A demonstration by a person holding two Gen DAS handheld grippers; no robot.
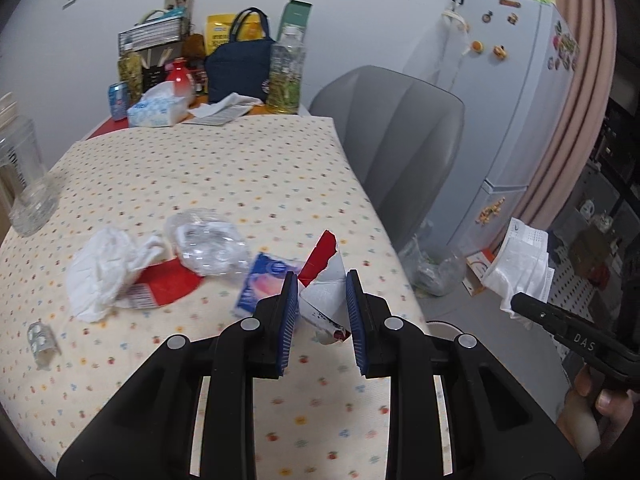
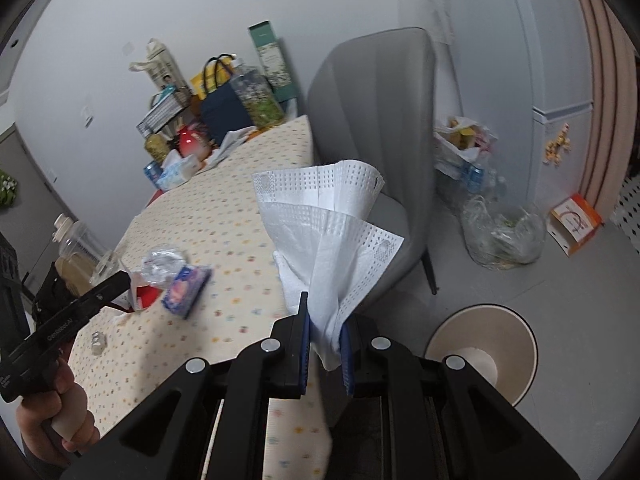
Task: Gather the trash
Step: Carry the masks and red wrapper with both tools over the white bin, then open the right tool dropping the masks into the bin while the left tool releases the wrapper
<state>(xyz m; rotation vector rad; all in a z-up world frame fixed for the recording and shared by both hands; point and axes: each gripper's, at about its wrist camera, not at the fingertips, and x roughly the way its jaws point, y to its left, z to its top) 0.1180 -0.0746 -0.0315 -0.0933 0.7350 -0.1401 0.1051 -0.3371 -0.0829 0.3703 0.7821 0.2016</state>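
My left gripper is shut on a torn red-and-white wrapper, held just above the dotted tablecloth near its right edge. My right gripper is shut on a white paper napkin that fans upward, beyond the table's edge and over the floor. More trash lies on the cloth: a crumpled white tissue, crumpled clear plastic, a blue-and-pink packet, a red-and-white wrapper and a small blister pack. The left wrist view also shows the napkin at the right.
A grey chair stands by the table's right side. On the floor are a round beige container, clear bags of rubbish and an orange box. A fridge stands behind. Bottles, a bag and a tissue pack crowd the table's far end; a glass jar stands left.
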